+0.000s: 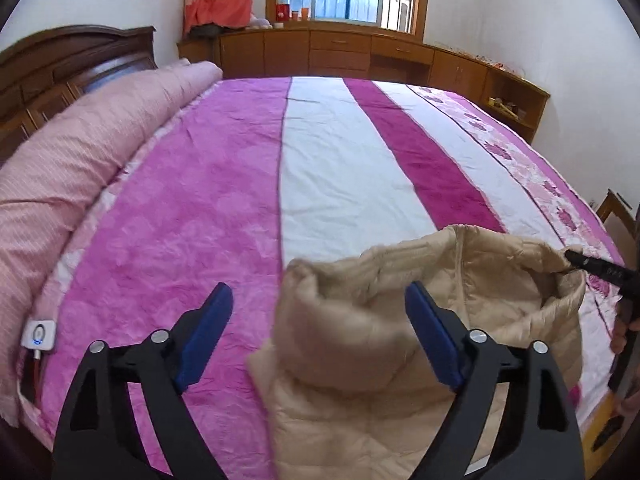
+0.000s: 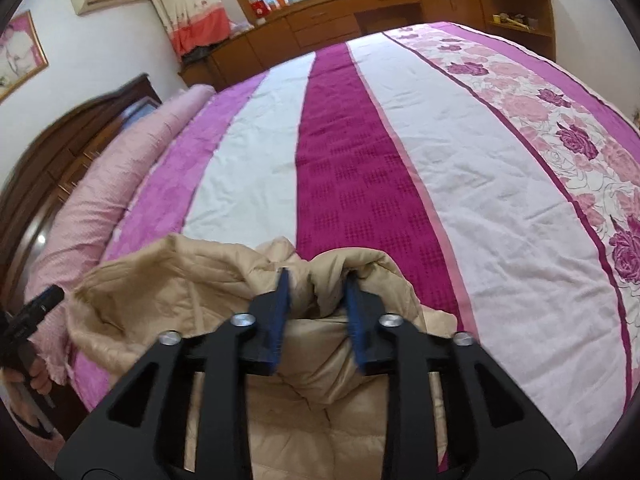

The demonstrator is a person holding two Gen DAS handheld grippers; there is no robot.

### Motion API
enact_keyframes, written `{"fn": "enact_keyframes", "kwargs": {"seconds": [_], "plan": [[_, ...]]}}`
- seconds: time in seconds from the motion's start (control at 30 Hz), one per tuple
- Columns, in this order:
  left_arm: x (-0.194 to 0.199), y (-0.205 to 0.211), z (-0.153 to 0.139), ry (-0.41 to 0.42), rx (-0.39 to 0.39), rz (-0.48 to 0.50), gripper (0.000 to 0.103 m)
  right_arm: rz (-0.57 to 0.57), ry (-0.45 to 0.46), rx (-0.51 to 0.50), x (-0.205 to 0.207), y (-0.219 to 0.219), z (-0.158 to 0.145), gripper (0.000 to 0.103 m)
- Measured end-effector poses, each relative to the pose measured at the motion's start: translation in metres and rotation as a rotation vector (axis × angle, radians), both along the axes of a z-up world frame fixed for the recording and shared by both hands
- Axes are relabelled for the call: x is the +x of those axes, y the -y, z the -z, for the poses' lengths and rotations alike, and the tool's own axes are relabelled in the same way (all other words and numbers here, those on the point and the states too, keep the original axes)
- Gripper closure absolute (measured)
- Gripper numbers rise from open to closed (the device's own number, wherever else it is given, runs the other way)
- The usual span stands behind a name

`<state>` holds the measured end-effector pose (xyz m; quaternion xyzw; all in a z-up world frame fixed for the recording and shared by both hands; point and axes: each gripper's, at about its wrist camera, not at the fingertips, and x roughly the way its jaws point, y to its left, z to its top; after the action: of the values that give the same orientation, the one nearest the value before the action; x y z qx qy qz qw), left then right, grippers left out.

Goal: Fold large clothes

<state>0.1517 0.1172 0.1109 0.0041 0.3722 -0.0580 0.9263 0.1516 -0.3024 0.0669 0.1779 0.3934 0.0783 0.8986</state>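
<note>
A beige quilted jacket (image 1: 384,344) lies bunched at the near edge of the bed. My left gripper (image 1: 320,300) is open, its blue pads (image 1: 208,332) spread wide above the jacket's left edge, holding nothing. My right gripper (image 2: 316,280) is shut on a fold of the jacket (image 2: 160,292) and holds that bunched edge raised off the bed. The right gripper's tip (image 1: 592,266) shows in the left wrist view at the jacket's far right corner. The left gripper (image 2: 36,312) shows at the left edge of the right wrist view, beside the jacket.
The bed cover (image 1: 328,168) has pink, white and magenta stripes, with a floral band (image 2: 560,120) on the right. A rolled pink quilt (image 1: 80,160) lies along the wooden headboard (image 1: 60,64). Wooden cabinets (image 1: 340,52) stand under the window beyond the bed.
</note>
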Motion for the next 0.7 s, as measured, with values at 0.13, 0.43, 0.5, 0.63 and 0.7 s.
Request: {"fn": "enact_keyframes", "kwargs": {"seconds": [0.13,0.43,0.5,0.63,0.7], "plan": [[-0.006,-0.011,0.01,-0.022,-0.006,-0.012,0.018,0.001,0.047,-0.021,-0.012,0.01,-0.014,0.051],[-0.005,-0.032,0.061,-0.118,-0.026,-0.036,0.018,-0.021,-0.041,-0.156,-0.025,0.027,0.019,0.05],[0.001,-0.029,0.074,-0.143,-0.036,-0.034,0.018,-0.016,-0.07,-0.146,-0.021,0.026,0.035,0.05],[0.017,-0.018,0.103,-0.165,-0.024,-0.059,0.018,0.014,-0.106,-0.173,-0.009,0.017,0.06,0.051],[0.026,-0.011,0.115,-0.171,0.014,-0.072,0.018,0.031,-0.115,-0.194,-0.003,0.014,0.067,0.051]]}}
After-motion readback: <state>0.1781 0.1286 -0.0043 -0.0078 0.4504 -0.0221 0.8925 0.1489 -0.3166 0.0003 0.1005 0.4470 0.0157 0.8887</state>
